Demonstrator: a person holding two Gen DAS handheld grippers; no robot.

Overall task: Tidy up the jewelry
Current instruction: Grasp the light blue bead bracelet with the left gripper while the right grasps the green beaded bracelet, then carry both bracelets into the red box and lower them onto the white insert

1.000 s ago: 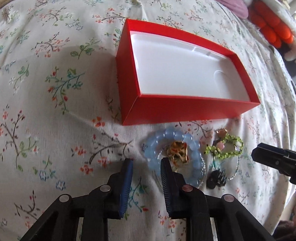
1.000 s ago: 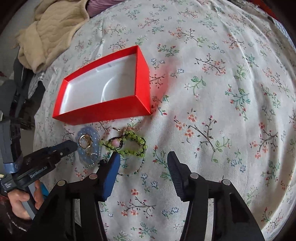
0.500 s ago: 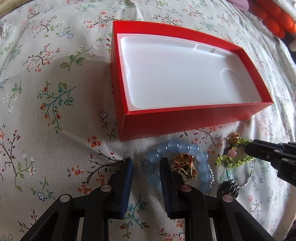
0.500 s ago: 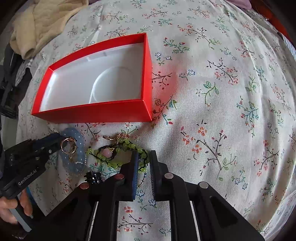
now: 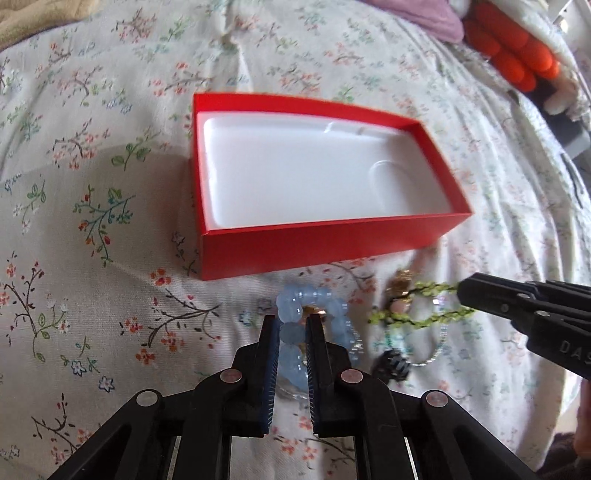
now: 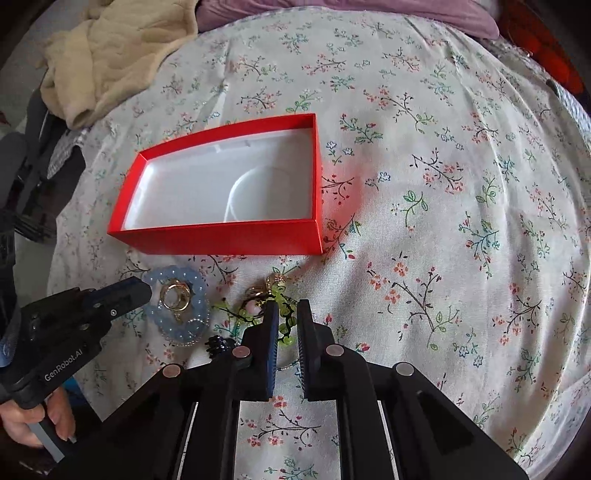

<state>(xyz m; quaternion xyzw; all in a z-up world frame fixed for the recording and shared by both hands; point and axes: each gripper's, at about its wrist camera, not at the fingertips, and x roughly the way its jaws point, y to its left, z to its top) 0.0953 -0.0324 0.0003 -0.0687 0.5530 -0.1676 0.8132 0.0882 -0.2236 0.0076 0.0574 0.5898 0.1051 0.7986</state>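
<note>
An open red box (image 5: 332, 243) with a white inside stands on the floral cloth; it also shows in the right wrist view (image 6: 229, 240). In front of it lie a pale blue bead bracelet (image 5: 295, 299) (image 6: 184, 325) with a gold ring (image 6: 175, 295) inside it, and a green bead bracelet (image 5: 417, 321) (image 6: 284, 325). My left gripper (image 5: 291, 325) is shut on the blue bracelet's beads. My right gripper (image 6: 286, 314) is shut on the green bracelet. A small black clip (image 5: 393, 363) lies by the green beads.
A floral bedcover (image 6: 443, 221) covers the surface. A beige blanket (image 6: 110, 55) lies at the far left, a purple cloth (image 6: 332, 7) at the back. Orange plush items (image 5: 517, 59) sit at the far right.
Both grippers closed: the left on the blue bracelet, the right on the green one. Both have pulled back from the box, with the bracelets held.
</note>
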